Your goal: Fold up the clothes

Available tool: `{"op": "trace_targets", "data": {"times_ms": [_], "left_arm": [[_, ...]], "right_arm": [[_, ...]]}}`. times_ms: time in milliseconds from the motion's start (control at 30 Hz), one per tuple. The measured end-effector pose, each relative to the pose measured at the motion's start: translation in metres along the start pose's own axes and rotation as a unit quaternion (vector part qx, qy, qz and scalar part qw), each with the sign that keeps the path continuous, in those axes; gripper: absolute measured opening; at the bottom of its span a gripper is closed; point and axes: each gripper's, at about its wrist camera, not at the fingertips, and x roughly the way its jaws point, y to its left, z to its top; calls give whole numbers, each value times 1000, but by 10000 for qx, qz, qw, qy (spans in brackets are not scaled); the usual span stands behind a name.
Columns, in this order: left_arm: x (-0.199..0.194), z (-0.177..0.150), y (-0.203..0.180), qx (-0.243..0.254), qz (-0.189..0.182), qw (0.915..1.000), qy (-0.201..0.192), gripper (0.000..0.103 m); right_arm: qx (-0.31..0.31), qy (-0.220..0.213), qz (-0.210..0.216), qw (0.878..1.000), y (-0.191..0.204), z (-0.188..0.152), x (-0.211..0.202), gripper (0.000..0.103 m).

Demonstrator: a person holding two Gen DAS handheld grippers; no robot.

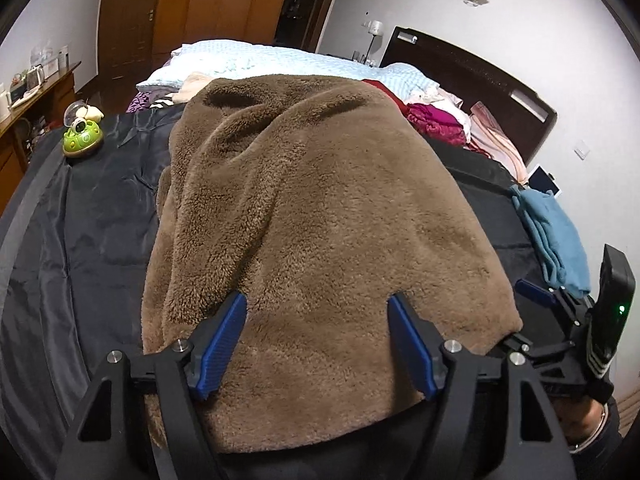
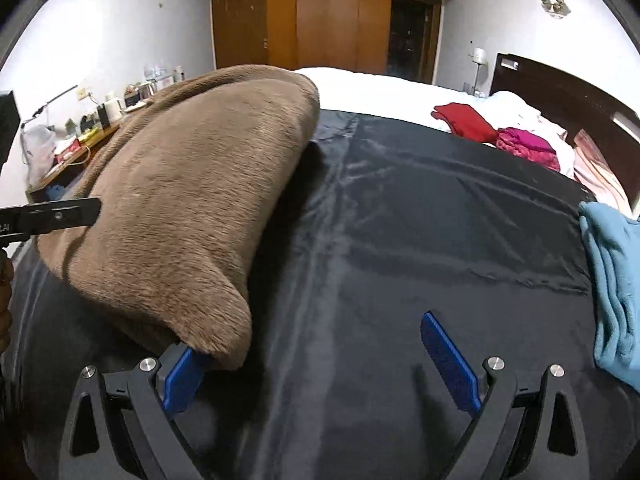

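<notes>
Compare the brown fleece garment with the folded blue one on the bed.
The brown fleece garment is much larger than the blue garment. The brown one is shaggy pile; the blue one is smoother cloth. The brown one sits mid-sheet, heaped and rumpled; the blue one lies folded at the sheet's edge. Both rest on the dark sheet.

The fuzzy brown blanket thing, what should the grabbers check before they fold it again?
1. Left gripper open: ok, jaws wide, brown fleece garment between and under them, not pinched.
2. Right gripper open: ok, holding nothing; one finger touches a fleece corner.
3. Fleece lying flat: not ok, it is bunched and humped.
4. Room on the dark sheet beside it: ok.
5. Blue folded garment out of the way: ok, at the sheet's edge.
6. Fleece's far edge: cannot tell, hidden.
</notes>
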Motion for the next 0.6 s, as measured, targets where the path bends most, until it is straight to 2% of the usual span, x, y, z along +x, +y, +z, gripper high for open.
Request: {"op": "trace_targets", "data": {"times_ms": [200,367,533,600], "left_arm": [[0,-6,0,98,43,9999,-91,75],[-6,-4,2,4,-152,9998,-156,75],[-19,11,15,-552,-663,9963,-37,77],[-26,22,17,-648,-701,9954,-104,78]], "right_arm": [[-192,-38,63,9998,4,-2,-6,99],[-534,-642,556,9950,11,4,-45,99],[-528,-1250,1105,9846,15,26,-68,99],[-649,-1369,1217,9809,27,35,-67,99]]}}
